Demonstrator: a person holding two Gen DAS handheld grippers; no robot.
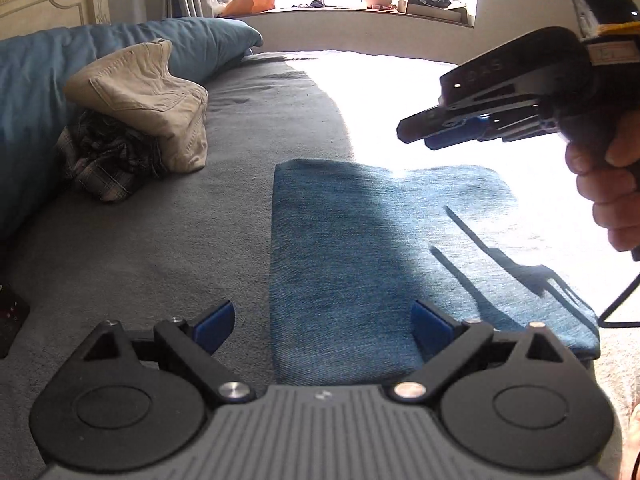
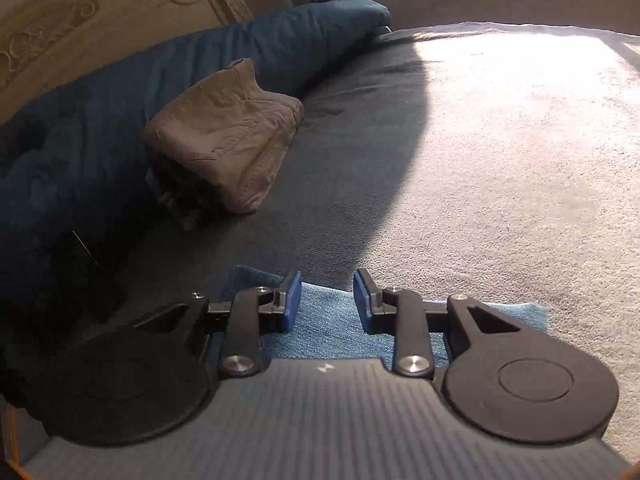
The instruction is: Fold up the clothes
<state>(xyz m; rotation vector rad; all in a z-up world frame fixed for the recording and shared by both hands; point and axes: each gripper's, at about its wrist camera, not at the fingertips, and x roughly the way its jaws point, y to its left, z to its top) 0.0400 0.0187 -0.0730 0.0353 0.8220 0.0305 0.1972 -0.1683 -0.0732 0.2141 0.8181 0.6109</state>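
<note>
A: Where do the jeans sit?

B: The folded blue denim (image 1: 400,256) lies flat on the grey bed (image 1: 160,248), filling the centre and lower right of the left wrist view, half in shadow, half in sun. In the right wrist view only a strip of it shows at the bottom centre, behind the tool.

A: And the tongs?

B: The left tongs (image 1: 324,326) stand wide, holding nothing, poised over the near end of the denim. The right tongs (image 2: 327,300) are parted more narrowly, also holding nothing, above the denim's edge. In the left wrist view they sit at the upper right, gripped by a hand (image 1: 612,188).

A: Anything else?

B: Upper left: folded beige trousers (image 1: 144,100) rest atop a crumpled plaid garment (image 1: 104,160), against a blue duvet (image 1: 36,92).
</note>
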